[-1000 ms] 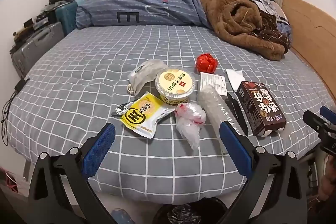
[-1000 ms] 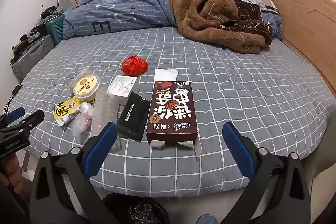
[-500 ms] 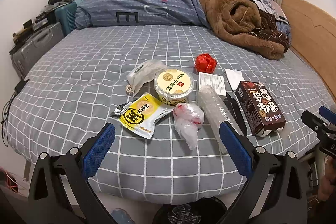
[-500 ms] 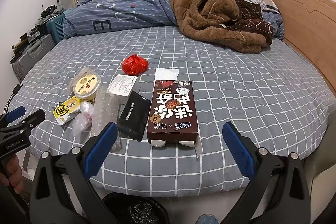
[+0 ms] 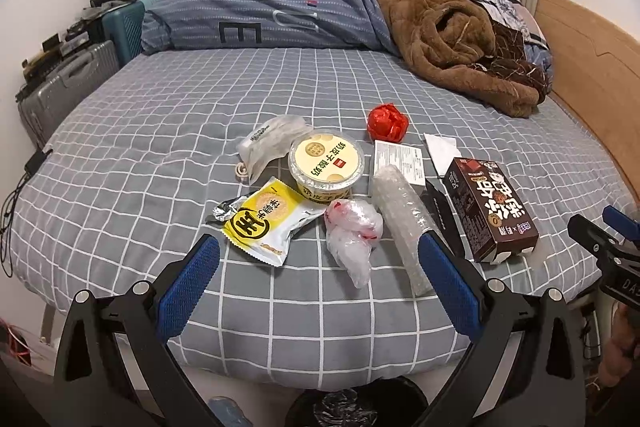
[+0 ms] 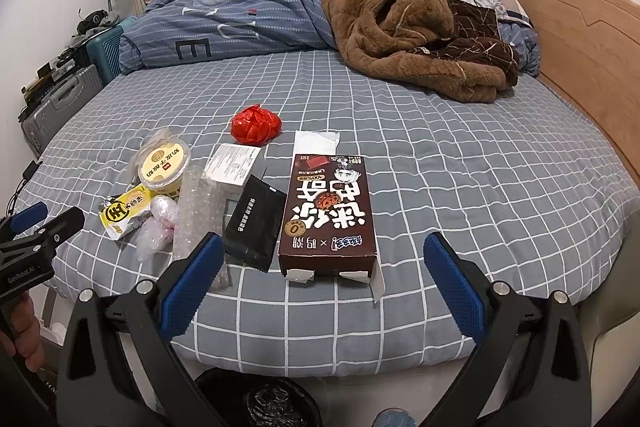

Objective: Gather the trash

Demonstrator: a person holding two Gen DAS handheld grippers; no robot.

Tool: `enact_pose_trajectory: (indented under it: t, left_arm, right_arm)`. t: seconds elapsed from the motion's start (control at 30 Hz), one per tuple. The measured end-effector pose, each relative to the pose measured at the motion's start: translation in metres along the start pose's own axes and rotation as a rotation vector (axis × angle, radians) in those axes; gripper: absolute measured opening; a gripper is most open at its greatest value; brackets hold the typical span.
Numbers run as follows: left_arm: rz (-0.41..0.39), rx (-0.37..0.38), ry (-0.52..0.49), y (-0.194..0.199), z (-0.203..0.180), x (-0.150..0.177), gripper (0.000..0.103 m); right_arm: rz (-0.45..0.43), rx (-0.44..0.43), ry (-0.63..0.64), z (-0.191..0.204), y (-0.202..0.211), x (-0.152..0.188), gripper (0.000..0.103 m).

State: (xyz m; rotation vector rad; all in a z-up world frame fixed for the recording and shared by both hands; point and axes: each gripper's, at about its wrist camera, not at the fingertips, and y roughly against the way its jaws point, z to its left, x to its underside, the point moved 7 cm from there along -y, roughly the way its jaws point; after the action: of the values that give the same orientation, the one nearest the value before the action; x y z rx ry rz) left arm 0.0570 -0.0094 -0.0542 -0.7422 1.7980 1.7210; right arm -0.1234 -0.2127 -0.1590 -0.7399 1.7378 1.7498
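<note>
On bed [image 5: 160, 131]: scattered trash [image 5: 326, 165].

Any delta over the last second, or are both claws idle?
Almost none. Left claw and right claw are both open and empty, hovering at the bed edge; both views creep very slightly. Chocolate box, yellow wrapper and the other trash are untouched. Nothing grasped or released.

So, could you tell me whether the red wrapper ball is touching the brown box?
Apart. The right wrist view shows the red wrapper ball lying farther back, with bare checked sheet and a white paper between it and the brown box.
</note>
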Motion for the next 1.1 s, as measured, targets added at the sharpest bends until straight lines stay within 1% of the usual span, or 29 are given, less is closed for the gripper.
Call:
enact_pose_trajectory:
  t: [0.7,1.1]
  left_arm:
    - [-0.003,0.001,-0.006,0.0045,-0.0031,-0.0026,0.097]
    - [0.016,-0.003,-0.006,-0.0001,-0.0012,0.0005,0.097]
  right_arm:
    - [0.001,-0.002,-0.002,0.0035,-0.0027,-0.0049,0.096]
    - [0.002,0.002,-0.004,0.0016,-0.0052,-0.0052,0.096]
